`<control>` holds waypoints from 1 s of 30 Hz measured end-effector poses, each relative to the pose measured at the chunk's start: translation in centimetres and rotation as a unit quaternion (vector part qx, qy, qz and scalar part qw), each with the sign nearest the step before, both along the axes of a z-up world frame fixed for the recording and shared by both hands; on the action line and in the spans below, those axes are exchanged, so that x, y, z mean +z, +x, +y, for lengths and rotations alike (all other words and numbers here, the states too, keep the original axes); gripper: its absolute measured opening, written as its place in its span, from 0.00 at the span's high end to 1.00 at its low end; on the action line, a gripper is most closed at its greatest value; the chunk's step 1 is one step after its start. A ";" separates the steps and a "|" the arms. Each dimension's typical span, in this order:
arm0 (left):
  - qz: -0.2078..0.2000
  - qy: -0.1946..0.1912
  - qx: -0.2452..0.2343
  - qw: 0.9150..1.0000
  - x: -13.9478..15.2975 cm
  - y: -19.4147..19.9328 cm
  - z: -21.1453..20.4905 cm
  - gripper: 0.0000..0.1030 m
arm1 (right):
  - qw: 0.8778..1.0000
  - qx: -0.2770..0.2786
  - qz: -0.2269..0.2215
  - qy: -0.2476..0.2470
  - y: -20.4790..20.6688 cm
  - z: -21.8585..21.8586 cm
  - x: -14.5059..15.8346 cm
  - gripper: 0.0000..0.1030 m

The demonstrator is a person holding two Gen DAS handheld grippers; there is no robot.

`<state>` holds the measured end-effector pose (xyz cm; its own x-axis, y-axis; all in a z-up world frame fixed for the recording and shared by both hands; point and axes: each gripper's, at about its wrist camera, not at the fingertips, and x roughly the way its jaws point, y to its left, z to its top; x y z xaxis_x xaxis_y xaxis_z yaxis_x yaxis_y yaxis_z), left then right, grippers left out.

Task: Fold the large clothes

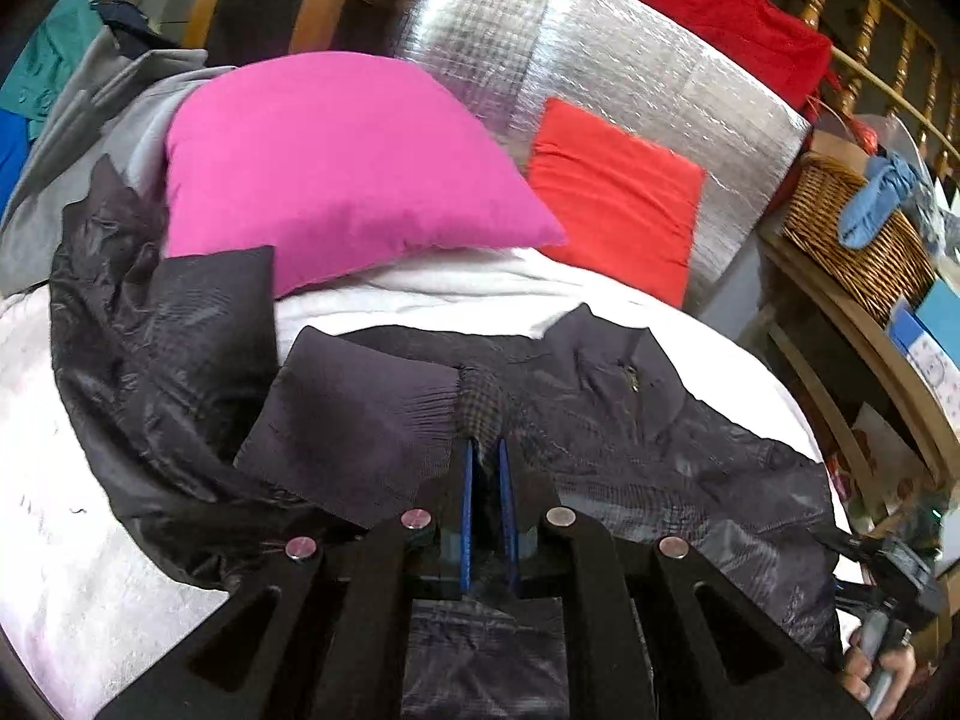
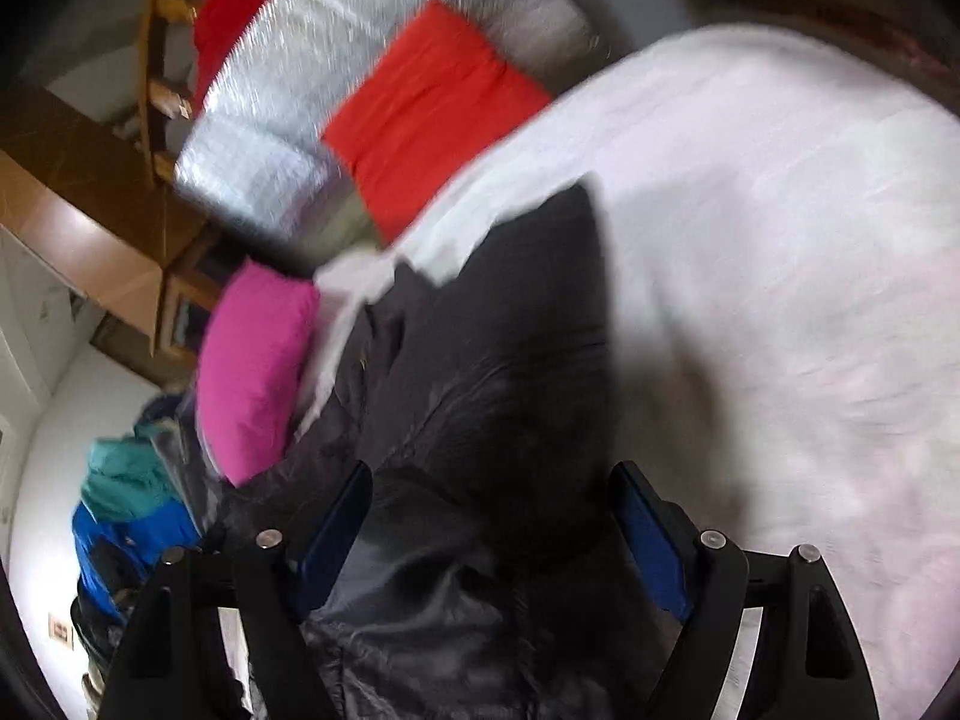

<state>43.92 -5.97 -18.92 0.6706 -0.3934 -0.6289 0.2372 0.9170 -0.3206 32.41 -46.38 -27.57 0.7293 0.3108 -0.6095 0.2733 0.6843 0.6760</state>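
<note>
A large black jacket (image 1: 660,450) lies spread on the white bed (image 1: 90,510), its collar toward the pillows. My left gripper (image 1: 486,462) is shut on the jacket's sleeve end, where a ribbed cuff (image 1: 360,420) and a patch of checked lining bunch at the blue fingertips. The sleeve is folded in across the jacket's body. In the blurred right wrist view, my right gripper (image 2: 492,516) hovers open over the jacket (image 2: 492,360), with its blue fingers (image 2: 651,540) wide apart and dark fabric beneath them, not pinched. The right gripper (image 1: 894,570) and a hand show at the left view's lower right edge.
A pink pillow (image 1: 336,162) and a red cushion (image 1: 618,198) lean at the bed's head against a silver foil panel (image 1: 630,60). Grey and teal clothes (image 1: 72,108) pile up on the left. A wicker basket (image 1: 858,240) sits on a wooden shelf to the right.
</note>
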 end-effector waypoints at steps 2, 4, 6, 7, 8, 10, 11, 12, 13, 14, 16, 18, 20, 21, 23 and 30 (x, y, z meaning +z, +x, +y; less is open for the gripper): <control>0.007 0.008 -0.013 1.000 0.0 0.3 -0.7 0.91 | 0.998 0.007 0.019 -0.056 0.8 1.2 0.3 0.37; 0.013 0.002 -0.035 0.999 -0.4 0.0 -1.3 0.90 | 0.993 -0.004 0.032 -0.115 0.4 1.3 1.5 0.79; 0.026 -0.010 -0.062 0.998 -0.5 -0.1 -2.2 0.88 | 0.992 -0.044 0.009 -0.115 -0.9 -0.5 2.9 0.85; 0.031 -0.005 -0.071 0.997 -0.6 -0.2 -2.9 0.83 | 0.991 -0.066 0.002 -0.118 -1.6 -1.8 3.2 0.85; 0.033 0.006 -0.075 0.997 -0.7 -0.3 -3.4 0.77 | 0.990 -0.081 0.005 -0.119 -1.9 -2.9 2.9 0.85; 0.050 0.042 -0.077 0.995 -1.5 -0.2 -4.2 0.44 | 0.992 -0.096 0.043 -0.072 -1.9 -5.2 0.3 0.85; 0.064 0.058 -0.073 0.994 -1.9 0.0 -4.4 0.44 | 0.993 -0.093 0.063 -0.048 -1.7 -5.6 -1.0 0.85; 0.077 0.064 -0.069 0.993 -2.2 0.1 -4.2 0.44 | 0.992 -0.091 0.074 -0.036 -1.6 -5.8 -1.7 0.83; 0.082 0.060 -0.067 0.993 -2.2 0.0 -3.8 0.44 | 0.992 -0.096 0.075 -0.031 -1.7 -5.7 -1.3 0.81; 0.086 0.047 -0.062 0.993 -2.1 0.2 -3.3 0.44 | 0.992 -0.100 0.066 -0.028 -1.9 -5.8 -0.2 0.81; 0.080 0.016 -0.046 0.996 -1.4 0.2 -2.1 0.43 | 0.992 -0.109 0.047 -0.038 -2.8 -5.8 2.0 0.75; 0.063 0.005 -0.028 0.998 -0.8 0.1 -1.2 0.40 | 0.988 -0.140 0.022 -0.069 -4.3 -5.6 4.0 0.38; 0.051 0.009 -0.015 0.999 -0.7 0.1 -1.1 0.37 | 0.978 -0.169 -0.034 -0.114 -6.1 -4.4 6.2 0.08; 0.044 0.012 -0.014 0.999 -0.8 0.1 -1.3 0.35 | 0.975 -0.168 -0.050 -0.136 -6.4 -3.6 7.2 0.08; 0.051 0.028 -0.024 0.998 -1.6 0.6 -2.3 0.34 | 0.967 -0.154 -0.091 -0.183 -7.1 -1.0 8.8 0.08; 0.140 0.126 -0.039 0.981 -6.3 1.9 -5.5 0.33 | 0.981 -0.001 -0.014 -0.194 -2.0 5.2 5.1 0.70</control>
<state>45.78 -11.47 -25.18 0.4320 -0.2444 -0.8681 0.2451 0.9582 -0.1478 30.40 -41.14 -22.42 0.7481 0.0576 -0.6611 0.2604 0.8909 0.3722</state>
